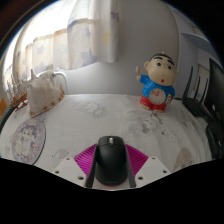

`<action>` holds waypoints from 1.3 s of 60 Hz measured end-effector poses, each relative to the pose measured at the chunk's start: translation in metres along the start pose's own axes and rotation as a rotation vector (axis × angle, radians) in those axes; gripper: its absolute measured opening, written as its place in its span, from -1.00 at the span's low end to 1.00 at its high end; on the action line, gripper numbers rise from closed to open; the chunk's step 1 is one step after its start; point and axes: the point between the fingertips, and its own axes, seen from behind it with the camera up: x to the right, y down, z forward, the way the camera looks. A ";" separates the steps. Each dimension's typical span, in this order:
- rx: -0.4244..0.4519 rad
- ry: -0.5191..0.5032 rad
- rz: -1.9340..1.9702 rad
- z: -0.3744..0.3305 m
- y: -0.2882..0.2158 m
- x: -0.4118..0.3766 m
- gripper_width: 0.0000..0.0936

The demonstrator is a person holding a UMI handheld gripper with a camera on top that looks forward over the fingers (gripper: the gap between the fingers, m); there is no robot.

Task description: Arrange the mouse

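1. Nearest the camera, a dark grey, rounded plastic computer mouse (110, 160) is sitting between the two magenta-padded fingers of the gripper (110, 165).
2. Its long axis is running straight ahead along the fingers, so the mouse is lying dead centre in the gripper rather than off to either side.
3. Both pads (84, 158) appear to be pressing against the mouse's flanks, so the gripper is probably pinching it, though the contact lines are hard to make out.
4. Whether the mouse is resting on the pale patterned tabletop (100, 120) or being carried just above it is unclear.
5. Beyond the fingers, a cartoon boy figurine in a blue shirt (155, 82) is standing on the right.
6. A white ceramic-looking teapot (42, 92) is standing well apart on the left.
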 end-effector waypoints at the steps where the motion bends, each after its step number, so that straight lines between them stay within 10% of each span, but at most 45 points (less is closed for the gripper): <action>1: -0.002 0.005 -0.004 -0.001 0.000 0.000 0.03; 14: 0.025 0.087 0.040 -0.036 -0.047 -0.003 -0.10; 30: 0.078 -0.049 0.119 -0.100 -0.108 -0.161 -0.10; 47: 0.000 -0.020 0.066 -0.038 -0.028 -0.295 -0.09; 56: -0.075 0.011 0.058 -0.023 0.000 -0.301 0.16; 61: -0.123 -0.011 0.058 -0.036 -0.002 -0.307 0.84; 78: -0.116 0.028 0.079 -0.201 -0.048 -0.300 0.82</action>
